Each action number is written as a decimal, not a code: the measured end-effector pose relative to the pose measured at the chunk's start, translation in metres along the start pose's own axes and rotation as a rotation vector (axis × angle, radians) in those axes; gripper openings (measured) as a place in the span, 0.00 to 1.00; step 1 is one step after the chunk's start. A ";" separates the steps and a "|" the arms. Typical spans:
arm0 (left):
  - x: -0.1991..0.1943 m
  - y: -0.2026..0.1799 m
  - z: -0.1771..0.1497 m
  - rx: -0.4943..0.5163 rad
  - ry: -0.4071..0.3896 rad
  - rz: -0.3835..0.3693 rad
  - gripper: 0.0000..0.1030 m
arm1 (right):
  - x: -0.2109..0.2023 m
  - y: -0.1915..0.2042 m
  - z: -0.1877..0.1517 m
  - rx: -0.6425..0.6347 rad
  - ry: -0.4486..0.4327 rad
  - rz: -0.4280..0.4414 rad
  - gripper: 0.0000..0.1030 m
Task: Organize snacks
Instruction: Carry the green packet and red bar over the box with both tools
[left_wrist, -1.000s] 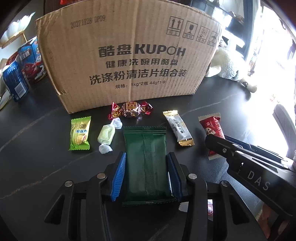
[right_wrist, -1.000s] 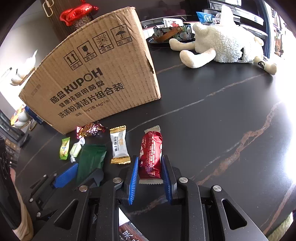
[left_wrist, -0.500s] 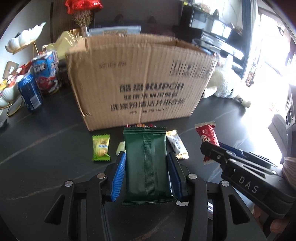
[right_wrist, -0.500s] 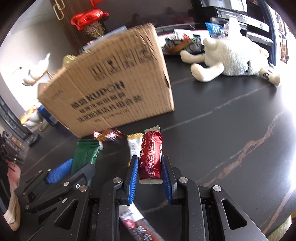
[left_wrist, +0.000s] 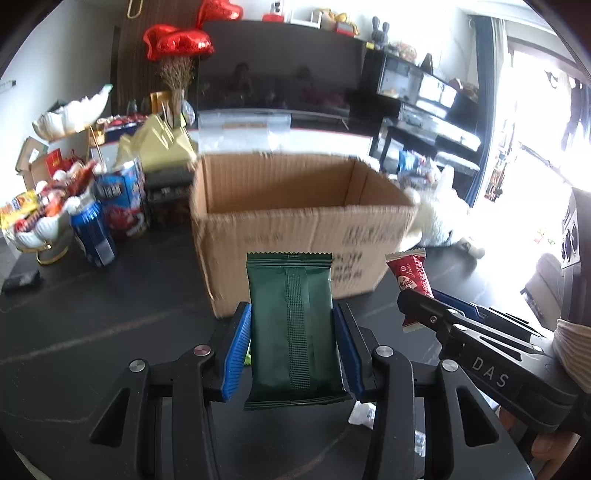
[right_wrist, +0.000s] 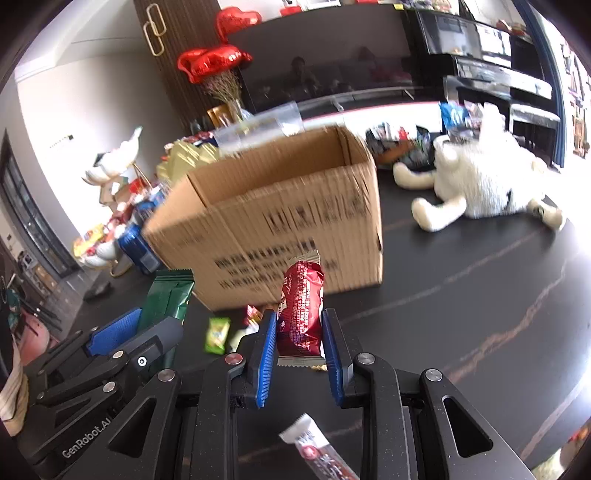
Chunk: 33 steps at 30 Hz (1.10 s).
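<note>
My left gripper (left_wrist: 293, 347) is shut on a dark green snack packet (left_wrist: 293, 325) and holds it in the air in front of the open cardboard box (left_wrist: 295, 206). My right gripper (right_wrist: 300, 350) is shut on a red snack packet (right_wrist: 302, 310), also raised, just before the box (right_wrist: 280, 221). The red packet (left_wrist: 410, 277) and the right gripper show at the right of the left wrist view. The green packet (right_wrist: 168, 299) shows at the left of the right wrist view. A light green candy (right_wrist: 217, 334) and other small candies lie on the black table (right_wrist: 480, 314) below.
Blue cans (left_wrist: 92, 232) and a bowl of snacks (left_wrist: 33, 218) stand left of the box. A white plush toy (right_wrist: 480, 184) lies to the right of the box. A white-and-red packet (right_wrist: 317, 454) lies under my right gripper. Red heart balloons (left_wrist: 177, 40) stand behind.
Both grippers have risen from table level with their packets, so the open top of the box is now in view. The candies left on the table have dropped below.
</note>
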<state>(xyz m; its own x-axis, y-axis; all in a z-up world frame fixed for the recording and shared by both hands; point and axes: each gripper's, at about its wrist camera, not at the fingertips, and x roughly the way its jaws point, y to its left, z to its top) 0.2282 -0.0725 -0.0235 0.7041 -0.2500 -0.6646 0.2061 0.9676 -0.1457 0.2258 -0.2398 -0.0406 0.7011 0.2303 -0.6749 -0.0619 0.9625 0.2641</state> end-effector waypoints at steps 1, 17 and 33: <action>-0.005 0.002 0.005 -0.002 -0.012 0.000 0.43 | -0.003 0.003 0.005 -0.003 -0.008 0.005 0.25; -0.036 0.019 0.071 0.008 -0.098 0.005 0.43 | -0.024 0.044 0.071 -0.096 -0.080 0.008 0.25; 0.021 0.034 0.126 -0.004 0.010 -0.021 0.43 | 0.022 0.050 0.127 -0.162 0.002 -0.003 0.26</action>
<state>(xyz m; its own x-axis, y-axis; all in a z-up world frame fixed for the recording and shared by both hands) 0.3357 -0.0489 0.0497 0.6929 -0.2704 -0.6685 0.2183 0.9622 -0.1630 0.3286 -0.2050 0.0448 0.7004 0.2270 -0.6767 -0.1732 0.9738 0.1475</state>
